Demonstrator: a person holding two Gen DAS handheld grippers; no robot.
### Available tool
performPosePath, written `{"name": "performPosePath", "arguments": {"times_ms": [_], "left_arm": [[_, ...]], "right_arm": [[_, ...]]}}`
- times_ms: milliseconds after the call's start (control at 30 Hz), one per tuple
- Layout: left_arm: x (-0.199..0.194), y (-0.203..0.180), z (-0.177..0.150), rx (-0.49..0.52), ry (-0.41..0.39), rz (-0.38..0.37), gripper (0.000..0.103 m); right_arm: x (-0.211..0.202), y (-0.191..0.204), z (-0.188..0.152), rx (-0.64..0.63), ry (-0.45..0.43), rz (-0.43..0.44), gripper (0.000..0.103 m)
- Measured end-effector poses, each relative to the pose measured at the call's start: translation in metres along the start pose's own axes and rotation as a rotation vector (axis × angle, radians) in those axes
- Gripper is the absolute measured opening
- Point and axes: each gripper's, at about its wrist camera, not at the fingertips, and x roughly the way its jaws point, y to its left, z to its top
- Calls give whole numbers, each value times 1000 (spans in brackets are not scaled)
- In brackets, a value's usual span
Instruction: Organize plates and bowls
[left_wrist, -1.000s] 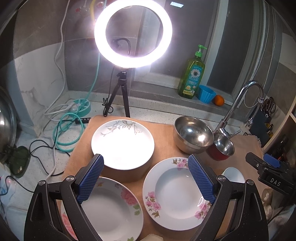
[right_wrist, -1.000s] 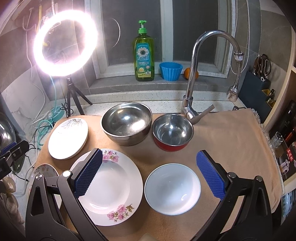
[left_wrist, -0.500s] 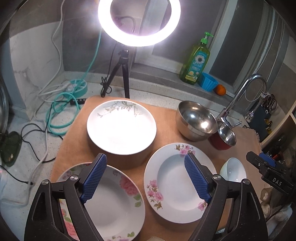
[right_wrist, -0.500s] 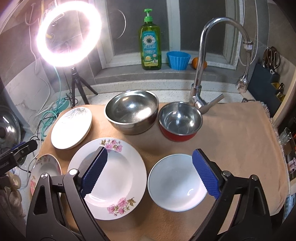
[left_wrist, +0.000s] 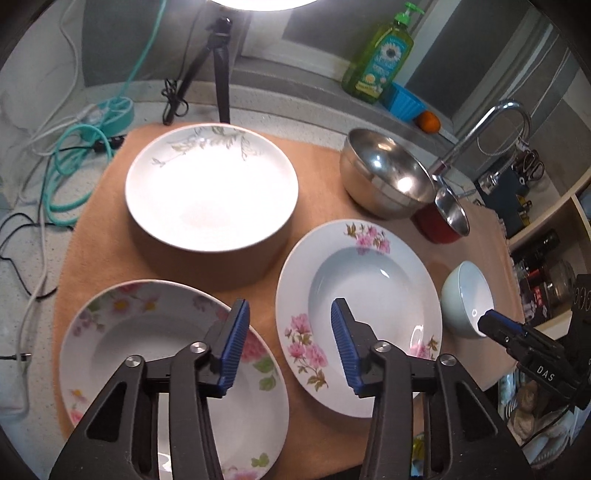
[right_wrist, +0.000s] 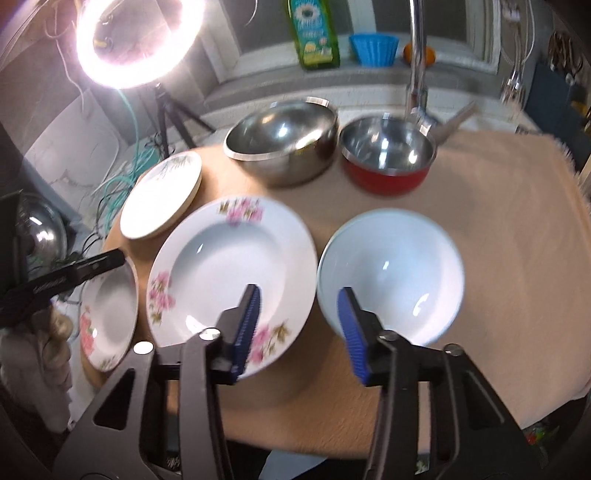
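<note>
Left gripper (left_wrist: 290, 345), jaws just narrowing and holding nothing, hovers between two flowered plates (left_wrist: 173, 373); right gripper (right_wrist: 299, 328), likewise (blurred) and empty, hangs beside the white bowl (right_wrist: 391, 273). Steel bowls (right_wrist: 284, 142) stand farther back on the bench (right_wrist: 498, 229).

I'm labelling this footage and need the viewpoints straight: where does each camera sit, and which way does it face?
Left wrist: on the left gripper, tilted down at the rose plate and pink-flower plate; own fingers show, nothing between them.
Right wrist: on the right gripper, tilted down between pink-flower plate and white bowl; own fingers show.
Shared: that plate, the bowl, and each other's gripper at the frame edge.
</note>
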Motion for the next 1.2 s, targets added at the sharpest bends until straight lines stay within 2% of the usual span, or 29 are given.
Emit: {"name": "performPosePath", "arguments": {"times_ms": [100, 300, 400, 500, 600, 1200], "left_arm": [[6, -1, 0, 9, 28, -24, 35], [22, 2, 7, 14, 78, -40, 34], [28, 5, 11, 12, 99, -36, 34], [33, 8, 16, 12, 112, -29, 34], [38, 10, 19, 5, 131, -38, 27], [63, 20, 28, -51, 213, -81, 20]], "right_arm": [[4, 0, -10, 3, 38, 48, 38], [19, -12, -28, 81, 115, 123, 31], [27, -21, -34, 143, 142, 166, 23], [30, -24, -36, 165, 141, 183, 21], [31, -22, -36, 167, 134, 195, 21], [48, -36, -37, 229, 148, 268, 17]]}}
